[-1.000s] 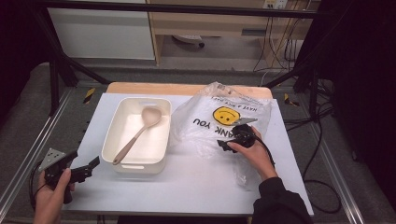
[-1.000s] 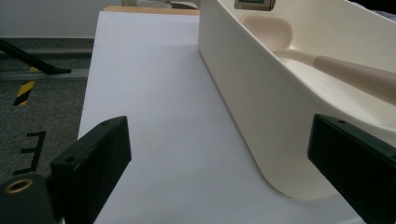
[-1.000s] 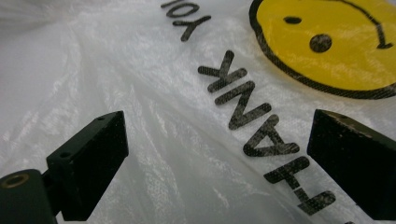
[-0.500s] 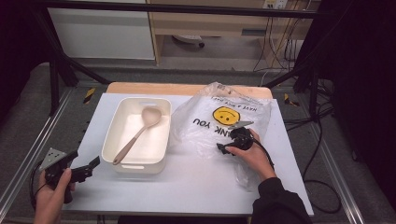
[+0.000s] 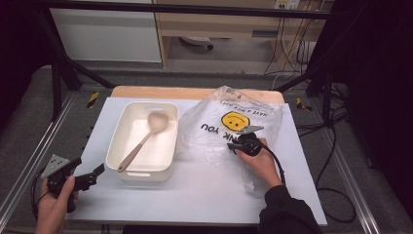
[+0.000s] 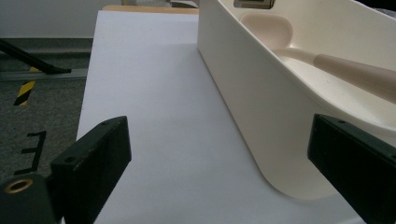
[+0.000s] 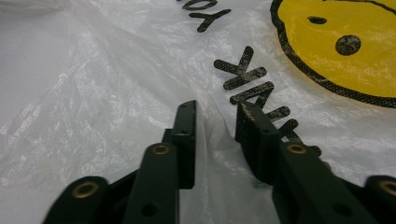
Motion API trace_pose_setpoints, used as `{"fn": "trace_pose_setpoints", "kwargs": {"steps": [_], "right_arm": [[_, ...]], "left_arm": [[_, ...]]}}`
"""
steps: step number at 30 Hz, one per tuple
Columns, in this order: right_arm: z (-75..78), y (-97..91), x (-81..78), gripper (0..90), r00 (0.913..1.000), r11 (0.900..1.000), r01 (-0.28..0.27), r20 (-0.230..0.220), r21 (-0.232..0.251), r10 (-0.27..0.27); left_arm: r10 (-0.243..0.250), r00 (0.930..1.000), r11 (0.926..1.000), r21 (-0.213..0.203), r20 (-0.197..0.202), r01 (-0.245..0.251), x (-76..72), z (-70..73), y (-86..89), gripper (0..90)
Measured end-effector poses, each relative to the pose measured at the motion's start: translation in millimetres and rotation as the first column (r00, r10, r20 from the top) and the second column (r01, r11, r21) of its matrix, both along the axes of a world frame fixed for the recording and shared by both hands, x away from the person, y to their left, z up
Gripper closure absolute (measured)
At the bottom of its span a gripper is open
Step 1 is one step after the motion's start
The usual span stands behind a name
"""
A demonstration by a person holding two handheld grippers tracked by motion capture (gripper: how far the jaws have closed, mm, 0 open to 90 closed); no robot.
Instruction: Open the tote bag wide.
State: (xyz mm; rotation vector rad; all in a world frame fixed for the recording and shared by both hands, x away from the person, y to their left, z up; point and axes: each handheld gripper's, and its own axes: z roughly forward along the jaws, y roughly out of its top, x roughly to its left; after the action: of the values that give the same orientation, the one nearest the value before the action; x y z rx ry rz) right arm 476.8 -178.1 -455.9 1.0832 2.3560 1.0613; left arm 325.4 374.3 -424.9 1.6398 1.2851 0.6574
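Fingers (image 7: pixel 187 135) of the right gripper (image 7: pixel 215 122) have just been closing and now pinch a raised fold of the bag (image 5: pixel 229 126), which lies crumpled along the table's (image 5: pixel 204 195) right half, reaching its far edge. Near the table's front-left corner the left gripper (image 5: pixel 90 179) hangs with jaws spread wide, just beside the tub (image 5: pixel 127 127) but apart from it. One bag, one tub and one spoon (image 5: pixel 146 139), the spoon lying in the tub.
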Motion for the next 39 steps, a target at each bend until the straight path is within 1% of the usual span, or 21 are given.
{"fn": "trace_pose_setpoints", "kwargs": {"steps": [4,7,10,13,17,23,25,33,36,39], "right_arm": [[-0.4,0.2,1.3,86.2,1.0000,0.9999,-0.004,-0.004,0.013,0.004],[-0.2,-0.7,2.0,90.0,0.9999,0.9998,-0.001,-0.015,0.018,0.001],[0.8,-0.4,1.0,90.0,0.9998,0.9999,-0.004,-0.019,0.011,0.004],[2.0,-1.1,-1.4,90.0,0.9995,0.9999,-0.005,-0.030,0.009,0.005],[5.0,-4.4,-5.8,90.0,0.9995,0.9999,0.003,-0.033,0.011,-0.003],[10.2,-10.6,-15.9,90.0,0.9983,0.9987,0.046,-0.037,0.020,-0.046],[10.6,-11.7,-19.6,90.0,0.9977,0.9985,0.054,-0.043,0.010,-0.053],[12.5,-7.7,-37.5,90.0,0.9934,0.9955,0.089,-0.069,-0.032,-0.092],[14.2,-6.3,-46.6,90.0,0.9918,0.9945,0.097,-0.080,-0.038,-0.100],[15.9,-5.1,-56.2,90.0,0.9908,0.9946,0.098,-0.091,-0.033,-0.101]], "left_arm": [[-0.001,1.0000,1.0000,0.001,0.000,0.001,0.1,-0.1,-0.2,5.9],[-0.002,1.0000,1.0000,0.001,-0.001,0.002,-0.1,0.1,-0.2,5.9],[0.000,1.0000,1.0000,0.000,-0.001,0.000,-0.1,0.1,0.1,5.9],[0.002,1.0000,1.0000,0.001,0.003,-0.002,-0.4,0.4,0.6,5.9],[0.002,1.0000,1.0000,0.002,0.003,-0.002,-0.5,0.4,0.5,6.0],[0.002,1.0000,1.0000,-0.001,0.003,-0.002,-0.7,0.7,0.6,5.9],[0.002,1.0000,1.0000,-0.002,0.005,-0.002,-1.0,1.0,0.7,5.9],[0.001,1.0000,1.0000,-0.005,0.004,-0.001,-1.0,1.0,0.7,5.9],[0.001,1.0000,1.0000,-0.003,0.005,-0.001,-1.0,1.0,0.7,5.9],[0.001,1.0000,1.0000,-0.003,0.005,-0.001,-0.9,1.1,0.6,6.0]]}}
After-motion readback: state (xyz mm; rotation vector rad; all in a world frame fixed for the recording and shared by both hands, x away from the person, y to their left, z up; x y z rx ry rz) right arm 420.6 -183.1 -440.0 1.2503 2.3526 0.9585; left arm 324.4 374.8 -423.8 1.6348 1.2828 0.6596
